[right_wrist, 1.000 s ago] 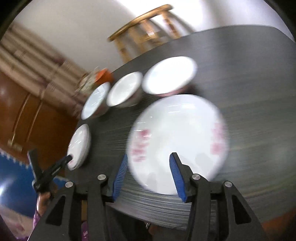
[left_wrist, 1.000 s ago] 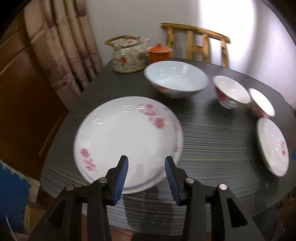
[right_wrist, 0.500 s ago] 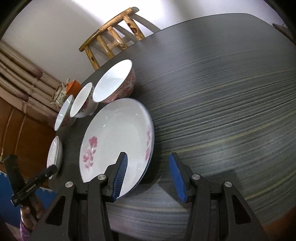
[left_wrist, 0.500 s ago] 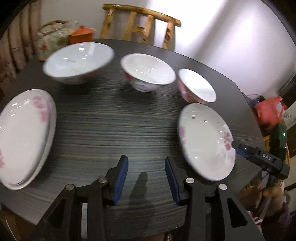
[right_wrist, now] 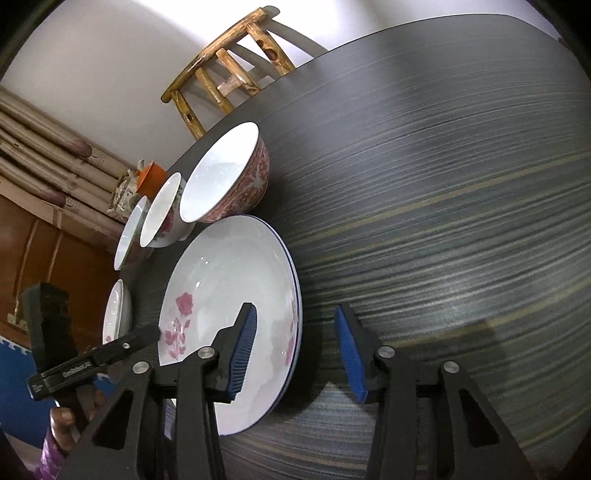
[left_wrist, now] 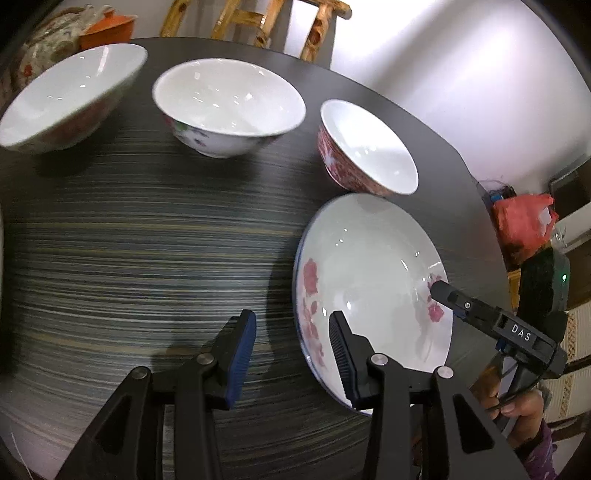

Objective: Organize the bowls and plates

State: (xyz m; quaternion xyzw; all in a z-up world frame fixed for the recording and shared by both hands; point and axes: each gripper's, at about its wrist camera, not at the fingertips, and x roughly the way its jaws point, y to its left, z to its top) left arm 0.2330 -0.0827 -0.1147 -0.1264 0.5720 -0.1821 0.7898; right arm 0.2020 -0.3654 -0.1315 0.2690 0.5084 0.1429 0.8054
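Observation:
A white plate with pink roses and a blue rim (left_wrist: 369, 280) lies near the table's right edge, also in the right wrist view (right_wrist: 229, 295). My left gripper (left_wrist: 291, 350) is open and empty, its right finger over the plate's near left rim. My right gripper (right_wrist: 295, 350) is open and empty, straddling the plate's right rim. Behind stand a red-patterned bowl (left_wrist: 365, 147), a white floral bowl (left_wrist: 225, 107) and a wide white bowl (left_wrist: 66, 96). A second plate (right_wrist: 118, 317) shows at the far left in the right wrist view.
The dark striped round table (left_wrist: 129, 240) holds everything. A teapot (left_wrist: 48, 40) and an orange lidded pot (left_wrist: 107, 26) stand at the back left. A wooden chair (right_wrist: 225, 77) stands behind the table. A red bag (left_wrist: 524, 221) lies beyond the table's right edge.
My left gripper has swung right, from the big left plate to the rose plate. My right gripper has moved in, so the plate's right rim now lies between its fingers.

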